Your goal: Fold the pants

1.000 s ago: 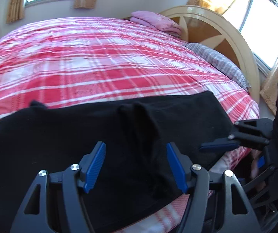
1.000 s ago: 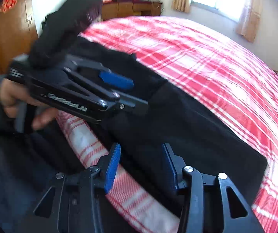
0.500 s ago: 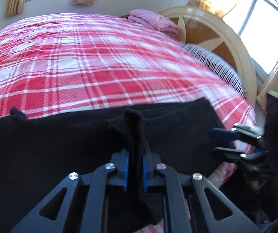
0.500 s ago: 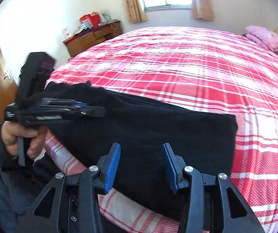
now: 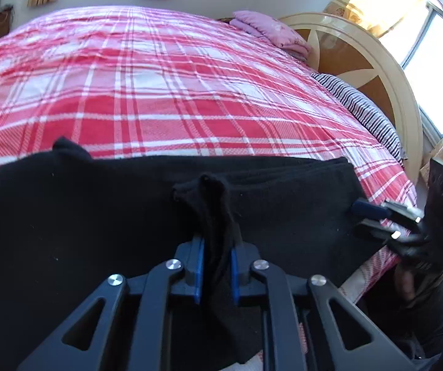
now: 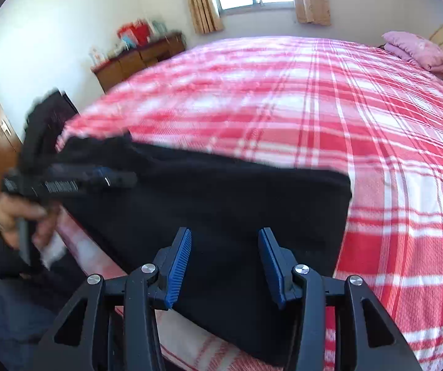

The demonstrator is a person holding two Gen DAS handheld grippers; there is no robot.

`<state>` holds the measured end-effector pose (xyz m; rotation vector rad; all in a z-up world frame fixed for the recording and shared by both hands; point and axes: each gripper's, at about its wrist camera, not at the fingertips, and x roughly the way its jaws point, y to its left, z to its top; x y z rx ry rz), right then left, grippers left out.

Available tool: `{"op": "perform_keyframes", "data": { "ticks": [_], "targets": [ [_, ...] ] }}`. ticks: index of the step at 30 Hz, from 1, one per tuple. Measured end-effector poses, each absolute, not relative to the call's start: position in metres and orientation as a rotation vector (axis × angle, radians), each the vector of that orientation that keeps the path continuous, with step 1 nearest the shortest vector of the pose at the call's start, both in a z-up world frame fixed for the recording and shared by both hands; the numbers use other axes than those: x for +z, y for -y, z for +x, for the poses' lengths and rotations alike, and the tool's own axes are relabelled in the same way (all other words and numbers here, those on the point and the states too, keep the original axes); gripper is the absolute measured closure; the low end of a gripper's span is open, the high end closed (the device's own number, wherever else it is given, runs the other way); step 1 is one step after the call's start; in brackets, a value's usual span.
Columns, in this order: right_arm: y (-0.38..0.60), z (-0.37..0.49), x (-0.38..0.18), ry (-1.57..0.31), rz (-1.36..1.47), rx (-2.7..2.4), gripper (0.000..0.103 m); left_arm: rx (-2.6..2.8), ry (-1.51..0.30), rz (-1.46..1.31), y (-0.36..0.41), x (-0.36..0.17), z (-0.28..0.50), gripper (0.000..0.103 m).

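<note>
- We see black pants (image 5: 97, 216) lying across the near edge of a bed (image 5: 175, 92) covered in a red and white plaid sheet.
- Our left tool (image 5: 216, 266) has just been moving its jaws; they now stand pressed nearly together, pinching a raised ridge of the pants' fabric between the blue pads (image 5: 199, 266).
- Our right tool (image 6: 224, 266) stands spread above the folded end of the pants (image 6: 236, 210), its blue pads (image 6: 179, 262) clear of the cloth with nothing gripped.
- White lettering runs along the left tool's side in the right wrist view, but blur leaves it unreadable.
- A hand (image 6: 20, 216) holds that tool's grip.
- A pink pillow (image 5: 270, 31) and a striped cloth (image 5: 363, 111) lie near the cream headboard (image 5: 400, 92).
- A wooden dresser (image 6: 138, 58) carries red items whose writing we cannot read.
</note>
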<state>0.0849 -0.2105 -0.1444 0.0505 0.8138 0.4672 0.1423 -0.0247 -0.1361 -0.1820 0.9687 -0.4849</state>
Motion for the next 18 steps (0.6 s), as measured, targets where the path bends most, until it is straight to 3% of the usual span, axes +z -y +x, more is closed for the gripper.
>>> {"op": "perform_keyframes", "data": {
  "ticks": [2,5,9,11,15,18],
  "targets": [
    [0.218,0.095,-0.14,-0.786,0.074,0.432,0.045,-0.471,-0.958,-0.152,0.028,-0.135,0.14,0.08],
    [0.236,0.125,-0.152,-0.837,0.098,0.295,0.044,-0.45,-0.927,-0.066,0.038,-0.134,0.133,0.074],
    [0.253,0.126,-0.148,-0.85,0.197,0.324,0.044,-0.388,-0.89,0.039,0.045,-0.128,0.125,0.042],
    [0.254,0.113,-0.138,-0.815,0.182,0.311,0.044,-0.374,-0.848,0.055,0.043,-0.122,0.122,0.036],
    [0.249,0.087,-0.131,-0.837,0.215,0.485,0.044,-0.33,-0.837,0.112,0.041,-0.123,0.122,0.033],
    [0.229,0.071,-0.143,-0.888,0.068,0.515,0.043,-0.313,-0.883,0.109,0.039,-0.135,0.127,0.03]
  ]
}}
